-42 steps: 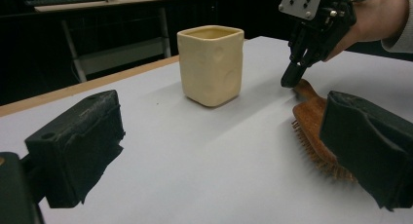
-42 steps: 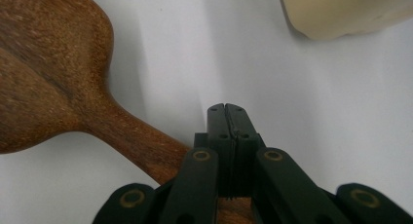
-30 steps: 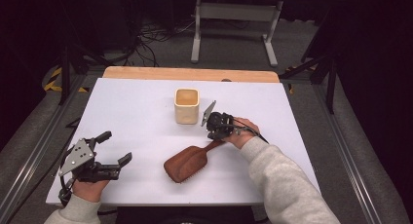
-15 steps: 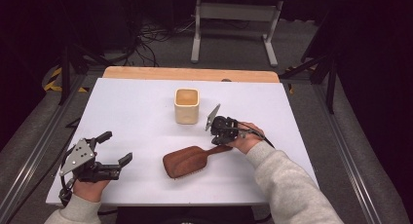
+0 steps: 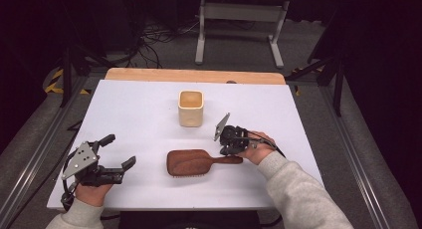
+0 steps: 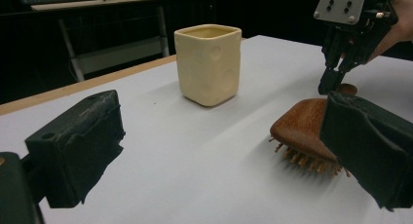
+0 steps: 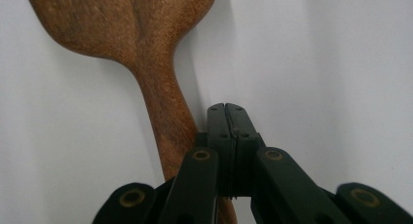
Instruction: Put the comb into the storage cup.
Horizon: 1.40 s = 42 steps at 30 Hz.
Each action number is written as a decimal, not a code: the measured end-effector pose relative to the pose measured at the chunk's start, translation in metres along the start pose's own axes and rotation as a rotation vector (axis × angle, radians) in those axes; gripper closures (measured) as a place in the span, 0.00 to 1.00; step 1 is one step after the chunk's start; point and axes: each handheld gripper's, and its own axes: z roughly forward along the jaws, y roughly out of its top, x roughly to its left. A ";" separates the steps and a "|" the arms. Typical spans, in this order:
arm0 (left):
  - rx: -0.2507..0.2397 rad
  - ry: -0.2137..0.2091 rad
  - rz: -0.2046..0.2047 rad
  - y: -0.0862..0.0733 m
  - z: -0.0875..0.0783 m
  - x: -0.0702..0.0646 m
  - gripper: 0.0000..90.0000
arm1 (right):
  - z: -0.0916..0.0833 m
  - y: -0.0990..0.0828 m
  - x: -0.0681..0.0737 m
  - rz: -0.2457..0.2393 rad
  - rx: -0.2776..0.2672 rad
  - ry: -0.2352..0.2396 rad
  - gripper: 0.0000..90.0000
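Observation:
A brown wooden hairbrush (image 5: 191, 163) lies bristles down on the white table (image 5: 134, 109), handle pointing right. My right gripper (image 5: 230, 150) is shut with nothing between its jaws. In the right gripper view its closed tips (image 7: 227, 109) rest against the right side of the brush handle (image 7: 160, 112). A cream square cup (image 5: 190, 108) stands upright behind the brush. My left gripper (image 5: 120, 150) hovers open at the near left, apart from everything. The left gripper view looks between its wide jaws at the cup (image 6: 209, 63), the brush head (image 6: 302, 126) and the right gripper (image 6: 333, 80).
A wooden strip (image 5: 194, 75) runs along the table's far edge. Beyond it stand a grey metal stand (image 5: 239, 20) and cables on the floor. Metal rails flank the table left and right.
The brush has swung from a diagonal to lying level across the table, its handle pushed toward the near right by the shut right gripper. The left gripper has stayed put.

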 end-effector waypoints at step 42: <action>-0.002 -0.002 -0.004 0.000 0.000 0.000 0.04 | 0.008 0.011 0.022 -0.168 -0.163 0.046 0.00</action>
